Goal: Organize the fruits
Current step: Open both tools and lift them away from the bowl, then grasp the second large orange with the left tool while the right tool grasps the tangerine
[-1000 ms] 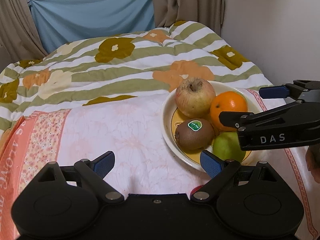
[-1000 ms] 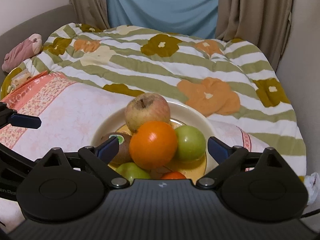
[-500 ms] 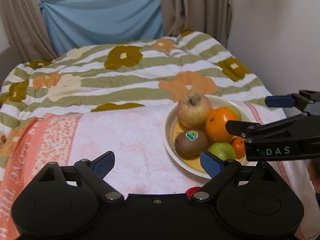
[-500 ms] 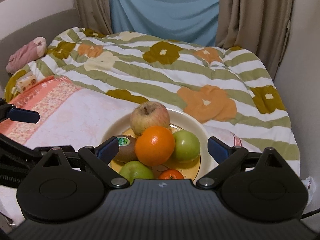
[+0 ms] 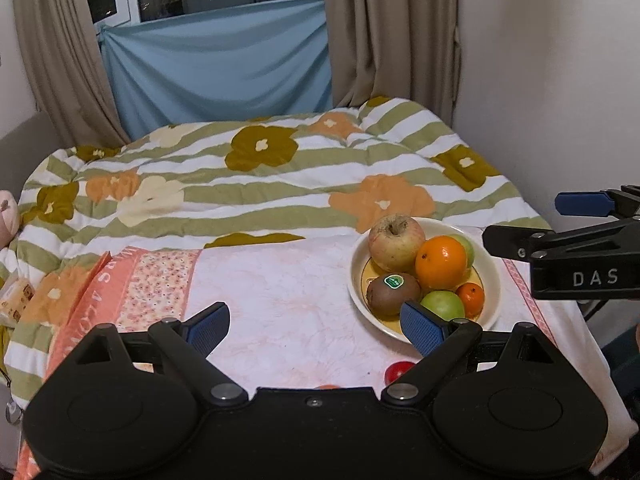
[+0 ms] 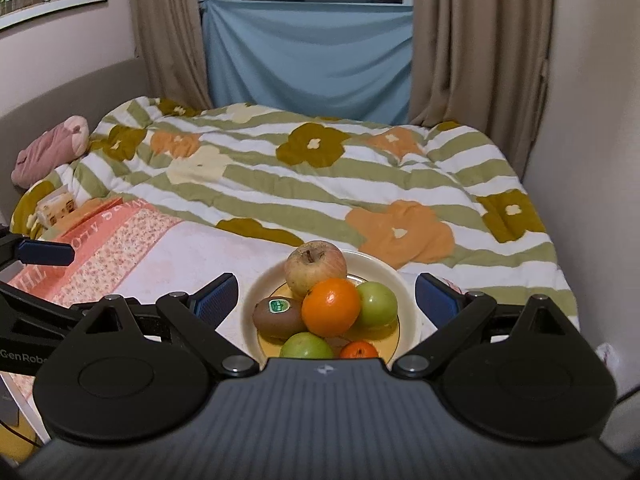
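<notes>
Both grippers backed off and up versus a second ago; plate [image 6: 408, 292] of fruit now smaller in both views. Left gripper [image 5: 316, 322] spread, empty. Right gripper [image 6: 326, 294] spread, empty. Apple [image 6: 315, 268], orange [image 6: 331, 307], kiwi [image 6: 278, 316] piled on plate near bed's right edge. Likely finished; red item [image 5: 398, 370] on cloth unidentified.

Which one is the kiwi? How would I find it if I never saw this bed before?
Look at the pale cloth spread over the flowery quilt; a cream bowl of fruit sits on it. The kiwi lies at the bowl's left side, below the apple and touching the big orange. It is the only brown, fuzzy fruit, and the only one with a green sticker on top.
</notes>
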Demonstrator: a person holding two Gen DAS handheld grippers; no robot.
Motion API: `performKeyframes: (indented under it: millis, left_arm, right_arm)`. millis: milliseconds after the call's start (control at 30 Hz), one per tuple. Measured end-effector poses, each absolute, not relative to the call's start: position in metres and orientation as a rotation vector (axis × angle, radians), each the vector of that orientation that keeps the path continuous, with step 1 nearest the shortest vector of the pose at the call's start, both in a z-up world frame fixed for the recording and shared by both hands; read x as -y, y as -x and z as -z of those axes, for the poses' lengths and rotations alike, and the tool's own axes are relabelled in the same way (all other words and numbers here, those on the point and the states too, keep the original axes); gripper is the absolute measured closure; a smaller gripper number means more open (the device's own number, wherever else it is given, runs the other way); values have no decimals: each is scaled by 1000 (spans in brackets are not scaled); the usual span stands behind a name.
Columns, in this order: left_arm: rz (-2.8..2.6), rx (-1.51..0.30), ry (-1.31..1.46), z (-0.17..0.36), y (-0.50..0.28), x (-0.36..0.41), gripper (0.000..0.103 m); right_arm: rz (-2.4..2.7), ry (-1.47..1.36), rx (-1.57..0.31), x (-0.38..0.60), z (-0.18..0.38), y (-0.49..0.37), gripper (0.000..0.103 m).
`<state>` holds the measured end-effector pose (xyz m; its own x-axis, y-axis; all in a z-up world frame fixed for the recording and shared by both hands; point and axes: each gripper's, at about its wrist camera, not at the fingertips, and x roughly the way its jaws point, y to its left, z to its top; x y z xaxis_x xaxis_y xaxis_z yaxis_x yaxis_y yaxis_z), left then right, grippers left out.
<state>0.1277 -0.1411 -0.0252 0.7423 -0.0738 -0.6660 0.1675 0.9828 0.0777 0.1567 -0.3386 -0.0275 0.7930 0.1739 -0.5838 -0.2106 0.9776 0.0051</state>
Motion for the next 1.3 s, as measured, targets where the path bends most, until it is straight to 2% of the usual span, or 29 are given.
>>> performKeyframes:
  millis: [467, 933, 1300]
  left_arm:
    - [214, -699, -163, 26, -69, 100, 8]
    - [325, -733, -229, 90, -66, 93, 8]
    - [514, -703, -477, 139, -102, 102, 11]
  right_arm:
    - [-113, -36, -627, 314, 20, -69, 0]
    - [-104, -65, -696, 311, 88, -48, 0]
    - [-123, -73, -743, 297, 139, -65, 0]
